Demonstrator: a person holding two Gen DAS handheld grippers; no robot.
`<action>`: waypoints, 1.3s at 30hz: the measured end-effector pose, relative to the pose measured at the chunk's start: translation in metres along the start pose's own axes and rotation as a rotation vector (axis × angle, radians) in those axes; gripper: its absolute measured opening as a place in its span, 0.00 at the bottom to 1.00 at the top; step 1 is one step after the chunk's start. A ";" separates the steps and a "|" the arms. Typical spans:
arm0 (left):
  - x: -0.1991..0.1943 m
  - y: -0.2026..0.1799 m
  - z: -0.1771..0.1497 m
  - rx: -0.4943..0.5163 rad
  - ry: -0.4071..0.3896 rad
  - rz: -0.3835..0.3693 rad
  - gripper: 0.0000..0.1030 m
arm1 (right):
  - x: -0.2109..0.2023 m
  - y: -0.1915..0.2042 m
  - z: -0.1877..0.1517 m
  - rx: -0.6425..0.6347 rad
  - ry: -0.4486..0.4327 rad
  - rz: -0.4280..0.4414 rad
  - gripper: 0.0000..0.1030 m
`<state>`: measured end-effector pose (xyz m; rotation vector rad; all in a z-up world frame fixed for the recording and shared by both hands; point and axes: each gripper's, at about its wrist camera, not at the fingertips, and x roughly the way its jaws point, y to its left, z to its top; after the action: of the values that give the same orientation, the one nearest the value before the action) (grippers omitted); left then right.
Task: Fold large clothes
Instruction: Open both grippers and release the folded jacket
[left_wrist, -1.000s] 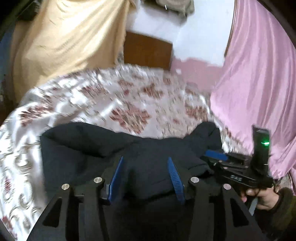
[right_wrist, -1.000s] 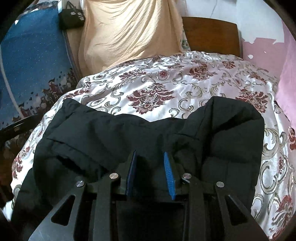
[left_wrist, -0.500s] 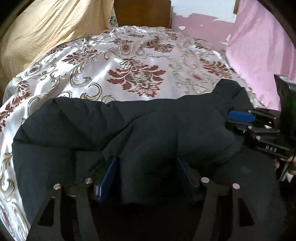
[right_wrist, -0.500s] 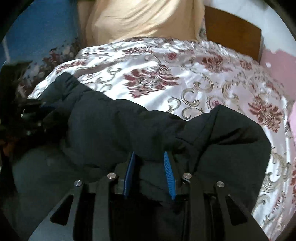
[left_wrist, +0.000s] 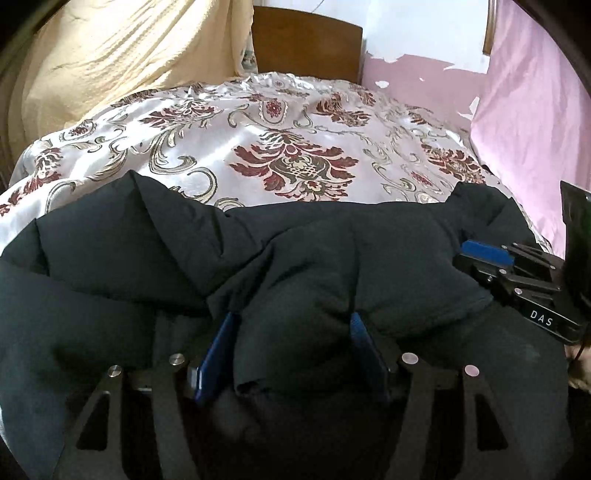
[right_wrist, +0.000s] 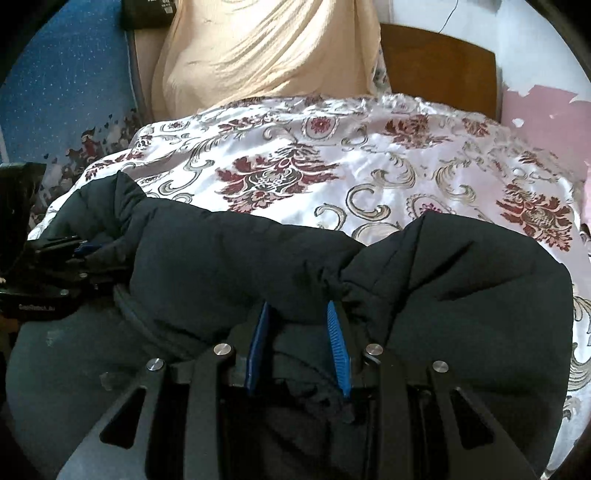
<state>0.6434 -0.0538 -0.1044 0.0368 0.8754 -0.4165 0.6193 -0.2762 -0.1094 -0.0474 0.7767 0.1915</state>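
Note:
A bulky black padded jacket (left_wrist: 155, 258) lies on the near part of a bed; it also fills the lower half of the right wrist view (right_wrist: 461, 280). My left gripper (left_wrist: 291, 321) is shut on a thick fold of the jacket between its blue pads. My right gripper (right_wrist: 299, 310) is shut on another bunched fold of it. Each gripper shows in the other's view: the right one at the right edge (left_wrist: 517, 273), the left one at the left edge (right_wrist: 62, 266). The jacket's underside is hidden.
The bed has a shiny white cover with dark red flowers (left_wrist: 295, 162). A beige cloth (left_wrist: 122, 59) hangs at the back left, a wooden headboard (left_wrist: 306, 48) behind, a pink curtain (left_wrist: 532, 122) on the right. A blue patterned cloth (right_wrist: 62, 88) hangs far left.
Both grippers, still shut on the jacket, moved forward and lower over the bed, carrying the folded edge toward the flowered cover. The jacket now lies flatter and wider.

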 end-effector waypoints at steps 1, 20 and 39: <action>0.000 0.000 0.000 -0.001 -0.006 0.002 0.63 | 0.002 -0.001 0.000 0.007 -0.003 0.002 0.28; -0.083 -0.003 -0.018 -0.129 -0.041 0.086 0.91 | -0.083 -0.025 -0.016 0.240 -0.100 0.005 0.77; -0.247 -0.056 -0.051 -0.154 -0.270 0.122 1.00 | -0.238 0.027 -0.034 0.192 -0.254 -0.015 0.89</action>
<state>0.4456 -0.0117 0.0562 -0.1058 0.6325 -0.2320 0.4247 -0.2901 0.0335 0.1504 0.5383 0.1054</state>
